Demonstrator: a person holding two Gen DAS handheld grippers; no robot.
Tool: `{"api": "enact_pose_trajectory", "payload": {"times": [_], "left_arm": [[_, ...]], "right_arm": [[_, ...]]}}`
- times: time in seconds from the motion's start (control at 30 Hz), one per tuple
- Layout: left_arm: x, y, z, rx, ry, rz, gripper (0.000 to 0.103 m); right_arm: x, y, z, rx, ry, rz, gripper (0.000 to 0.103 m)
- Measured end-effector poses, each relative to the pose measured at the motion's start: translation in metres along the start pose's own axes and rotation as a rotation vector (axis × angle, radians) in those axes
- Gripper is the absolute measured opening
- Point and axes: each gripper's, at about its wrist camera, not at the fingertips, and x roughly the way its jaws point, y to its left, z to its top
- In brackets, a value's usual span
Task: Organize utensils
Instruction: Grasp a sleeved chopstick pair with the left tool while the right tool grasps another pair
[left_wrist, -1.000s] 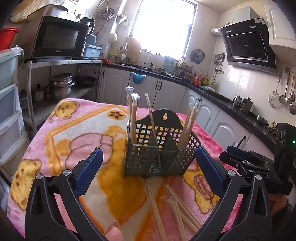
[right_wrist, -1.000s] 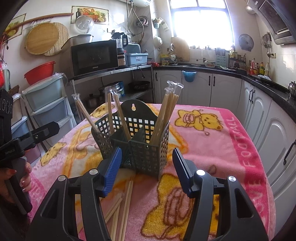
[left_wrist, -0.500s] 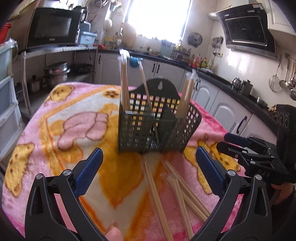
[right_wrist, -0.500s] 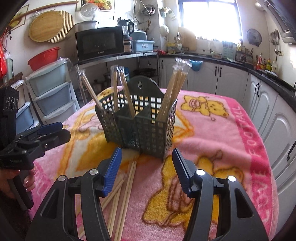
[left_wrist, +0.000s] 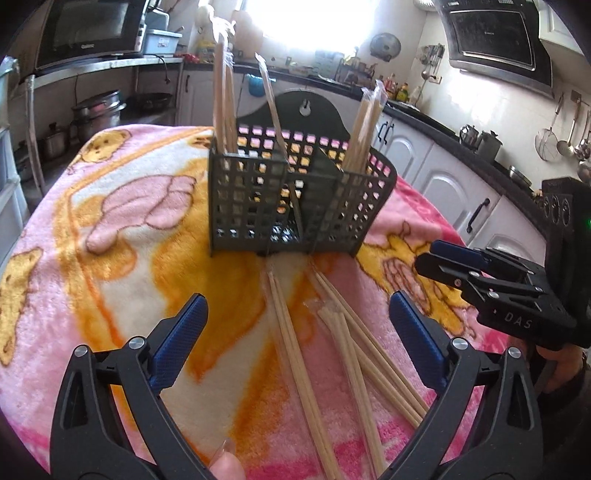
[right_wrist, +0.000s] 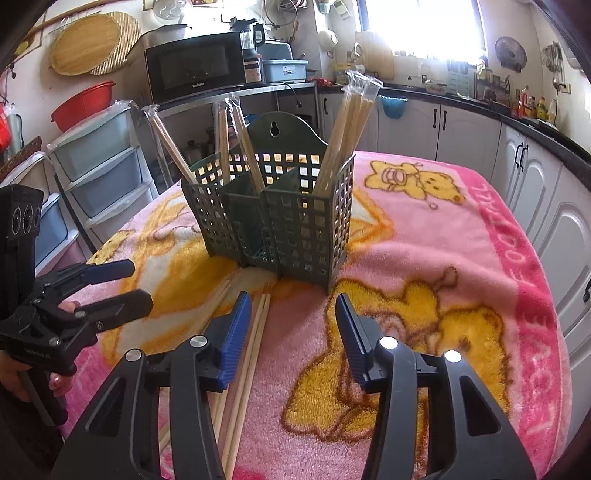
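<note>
Both my left gripper (left_wrist: 295, 328) and right gripper (right_wrist: 291, 328) have released, empty jaws. The loose chopsticks (left_wrist: 317, 347) lie on the blanket (left_wrist: 122, 236) before the caddy (left_wrist: 295, 206). I fear they roll on the soft pile, or I pinch several together.

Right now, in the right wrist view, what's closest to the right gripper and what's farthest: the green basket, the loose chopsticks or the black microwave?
1. Loose wooden chopsticks, on the pink blanket beside the right gripper, at its left finger.
2. Green plastic grid basket, straight ahead, mid-table.
3. Black microwave, on the back-left shelf.
</note>
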Motion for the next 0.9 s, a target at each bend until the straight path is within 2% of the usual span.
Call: {"api": "enact_pose_trajectory", "payload": {"times": [0.3,0.37,0.57,0.63,0.73,0.9], "left_arm": [[0.015,-0.017,-0.011,0.055,0.078,-0.04,0.082],[0.019,-0.02,-0.014,0.046,0.099,-0.072,0.079],[0.035,-0.031,-0.025,0.054,0.17,-0.133,0.058],[0.041,-0.032,-0.028,0.047,0.198,-0.158,0.045],[0.049,-0.035,-0.031,0.056,0.225,-0.155,0.036],[0.062,-0.033,-0.035,0.047,0.26,-0.148,0.03]], "right_arm": [[0.024,-0.005,-0.007,0.023,0.075,0.028,0.043],[0.029,-0.006,-0.007,0.023,0.088,0.032,0.043],[0.04,-0.005,-0.002,0.006,0.115,0.036,0.043],[0.045,-0.004,0.001,-0.003,0.122,0.039,0.043],[0.05,-0.006,0.005,-0.009,0.132,0.041,0.043],[0.066,-0.006,0.012,-0.009,0.163,0.06,0.043]]}}
